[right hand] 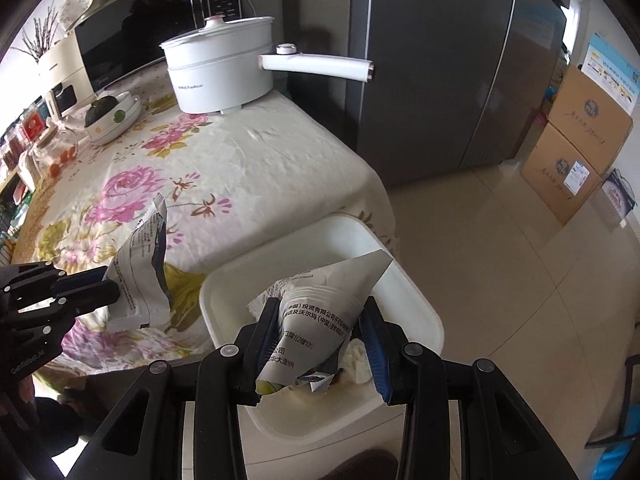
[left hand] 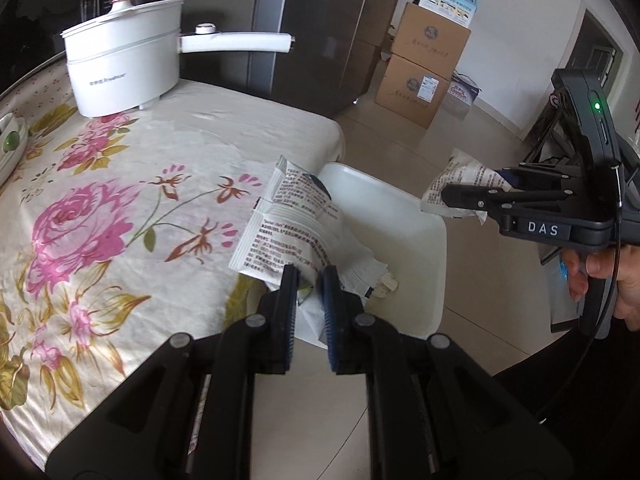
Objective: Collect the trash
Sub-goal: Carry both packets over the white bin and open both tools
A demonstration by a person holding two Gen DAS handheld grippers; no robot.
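Beside the counter (right hand: 248, 168) draped in a cream cloth printed with pink roses, I held both grippers over the white rectangular plastic bin (right hand: 416, 304). My left gripper (left hand: 309, 276) had its fingers (left hand: 289, 292) pinched nearly together on a crumpled white printed foil wrapper (left hand: 288, 240), which hung over the bin's near rim. My right gripper (right hand: 320, 320) kept its fingers (right hand: 370, 336) partly apart, clamped on a second creased white wrapper with black print (right hand: 316, 312) above the bin's interior. A white electric pot with a long handle (left hand: 124, 68) stood at the counter's far end.
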